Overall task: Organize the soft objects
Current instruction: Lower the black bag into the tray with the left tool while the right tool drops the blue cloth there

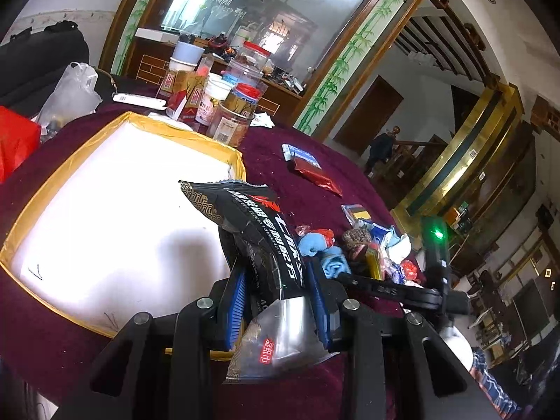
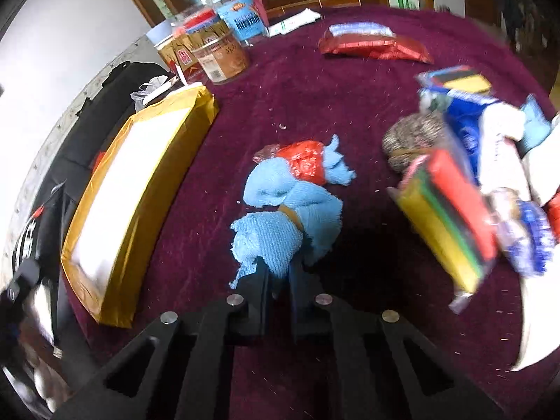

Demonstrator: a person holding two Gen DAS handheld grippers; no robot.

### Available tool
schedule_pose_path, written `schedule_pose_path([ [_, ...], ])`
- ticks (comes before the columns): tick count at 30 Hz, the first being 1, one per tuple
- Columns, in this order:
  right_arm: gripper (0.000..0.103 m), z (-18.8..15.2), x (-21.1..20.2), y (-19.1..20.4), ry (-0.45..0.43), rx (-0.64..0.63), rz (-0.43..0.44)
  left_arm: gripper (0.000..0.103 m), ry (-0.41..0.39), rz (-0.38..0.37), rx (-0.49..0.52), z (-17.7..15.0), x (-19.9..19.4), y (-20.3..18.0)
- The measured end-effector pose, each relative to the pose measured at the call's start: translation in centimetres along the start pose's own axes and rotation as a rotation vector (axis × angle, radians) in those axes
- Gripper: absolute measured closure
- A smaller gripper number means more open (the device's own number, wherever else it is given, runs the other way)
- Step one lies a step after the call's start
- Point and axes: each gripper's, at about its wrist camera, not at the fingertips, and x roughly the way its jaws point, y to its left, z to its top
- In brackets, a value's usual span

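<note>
Left gripper (image 1: 276, 301) clamped on a black snack bag (image 1: 259, 241), blue pads (image 1: 238, 301) squeezing its middle, top end sticking up and tilted left, silvery clear end hanging down toward the camera. Held right over the near corner of the gold tray (image 1: 52, 189), white inside.

Right gripper (image 2: 280, 276) pinched shut on the near edge of a blue cloth (image 2: 290, 217) lying crumpled on the maroon tablecloth (image 2: 315, 105) — a tan band around its middle. Touching its far side: a red plastic wad (image 2: 306, 161). Same cloth (image 1: 334, 262) seen from the left wrist too, just past the bag.

Off to the right of the cloth, a jumbled pile: sponge pack (image 2: 451, 220) with yellow, green and red layers, a brownish knit ball (image 2: 413, 140), blue and white packets (image 2: 472, 119) — blurry, hard to sort out. Tray (image 2: 115, 210) sitting well left of the cloth.

Further back, a red foil pack (image 2: 374, 47) with a blue-white pack (image 2: 360, 29) tucked against its far edge, apart from everything else. At the far edge, a cluster of jars (image 1: 241, 105) and boxes (image 1: 182, 91), plus a clear plastic bag (image 1: 70, 94) beyond the tray's left side.
</note>
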Motion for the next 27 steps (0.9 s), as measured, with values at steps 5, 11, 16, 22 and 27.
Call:
schedule_pose_path([
  [5, 0.094, -0.3, -2.4, 0.3, -0.043, -0.014, 0.035, 0.068, 0.017, -0.004, -0.003, 0.0, 0.4, 0.1],
  [11, 0.094, 2.7, -3.8, 4.3, -0.086, -0.098, 0.113, 0.068, 0.010, 0.021, 0.016, 2.5, 0.3, 0.6],
  [16, 0.094, 6.4, -1.5, 10.0, -0.082, -0.224, 0.133, 0.068, -0.023, 0.111, 0.096, 7.2, 1.8, 1.8],
  [22, 0.094, 9.8, 3.8, 14.3, -0.052, -0.349, 0.059, 0.068, 0.064, 0.126, 0.052, 11.3, 7.3, 5.7],
  [27, 0.094, 11.1, 8.1, 15.9, -0.022, -0.427, -0.035, 0.068, 0.127, 0.116, -0.001, 12.3, 11.9, 8.2],
])
